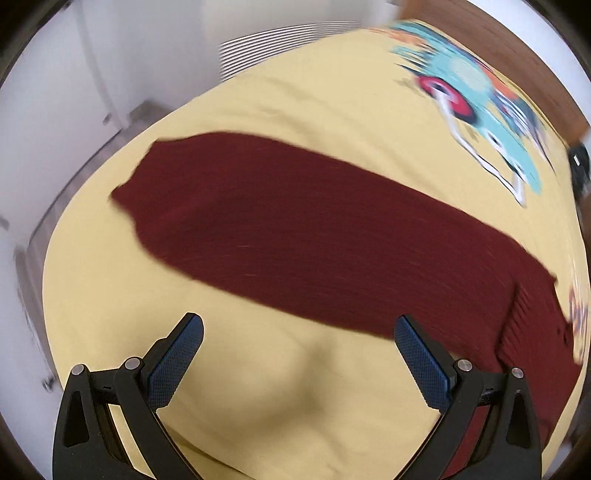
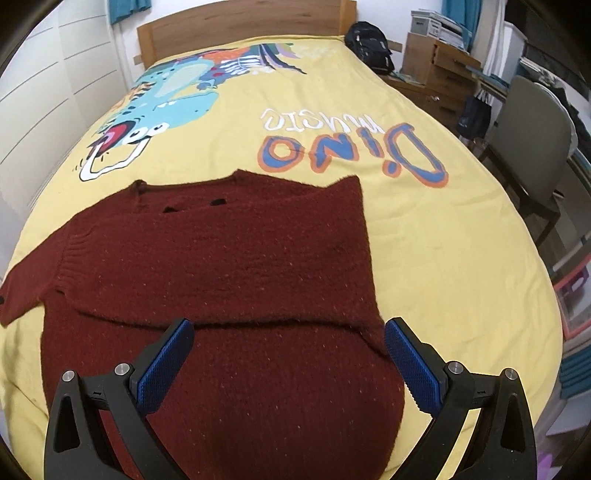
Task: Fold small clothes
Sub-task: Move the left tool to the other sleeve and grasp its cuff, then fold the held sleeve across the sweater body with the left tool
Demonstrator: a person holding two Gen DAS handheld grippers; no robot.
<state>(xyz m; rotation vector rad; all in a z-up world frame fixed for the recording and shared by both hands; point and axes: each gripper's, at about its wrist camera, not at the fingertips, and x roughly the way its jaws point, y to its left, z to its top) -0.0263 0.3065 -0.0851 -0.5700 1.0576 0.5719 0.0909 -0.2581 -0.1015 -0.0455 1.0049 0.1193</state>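
Observation:
A dark red knitted sweater (image 2: 221, 266) lies flat on the yellow bedspread (image 2: 443, 240), its right sleeve folded in over the body and its left sleeve (image 2: 26, 291) stretched out to the left. My right gripper (image 2: 288, 332) is open and empty, hovering above the sweater's lower half. The left wrist view is motion-blurred. It shows the sweater (image 1: 295, 240) as a long red shape across the bed. My left gripper (image 1: 299, 328) is open and empty, over bare bedspread just short of the sweater's near edge.
The bedspread carries a dinosaur print (image 2: 166, 99) and "Dino music" lettering (image 2: 351, 147). A wooden headboard (image 2: 240, 29) is at the far end. A chair (image 2: 532, 140), a black bag (image 2: 369, 44) and cluttered shelves (image 2: 443, 59) stand right of the bed. White wardrobe doors (image 2: 44, 74) stand on the left.

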